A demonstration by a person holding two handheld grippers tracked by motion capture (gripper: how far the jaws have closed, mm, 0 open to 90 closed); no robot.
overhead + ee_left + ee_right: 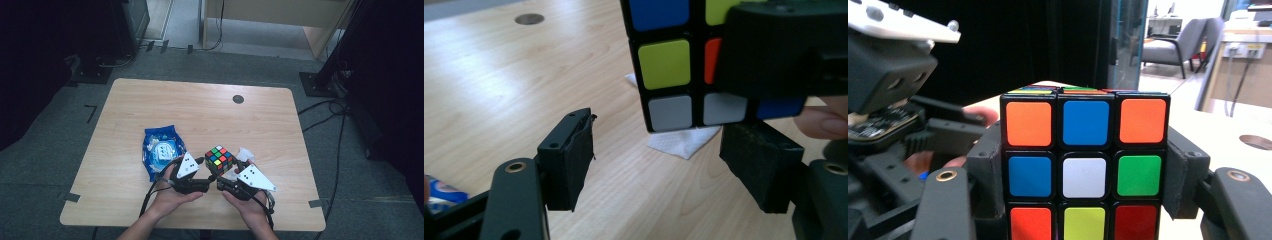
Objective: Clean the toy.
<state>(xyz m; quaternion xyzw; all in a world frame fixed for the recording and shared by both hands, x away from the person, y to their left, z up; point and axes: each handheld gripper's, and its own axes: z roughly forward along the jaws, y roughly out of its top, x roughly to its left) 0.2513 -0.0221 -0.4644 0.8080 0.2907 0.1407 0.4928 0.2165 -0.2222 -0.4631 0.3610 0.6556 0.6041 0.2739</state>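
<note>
Right gripper [1083, 200] clamps cube [1085, 165] by its sides; left gripper [674, 165] gapes empty, cube just right.

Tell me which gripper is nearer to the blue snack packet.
Left. The left gripper sits just beside the blue snack packet, at its near right corner, jaws open. The right gripper is farther off, on the other side of the left one, shut on the puzzle cube.

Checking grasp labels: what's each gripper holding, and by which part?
Right gripper clamps the Rubik's cube by two opposite side faces. Left gripper is open, holding nothing.
</note>
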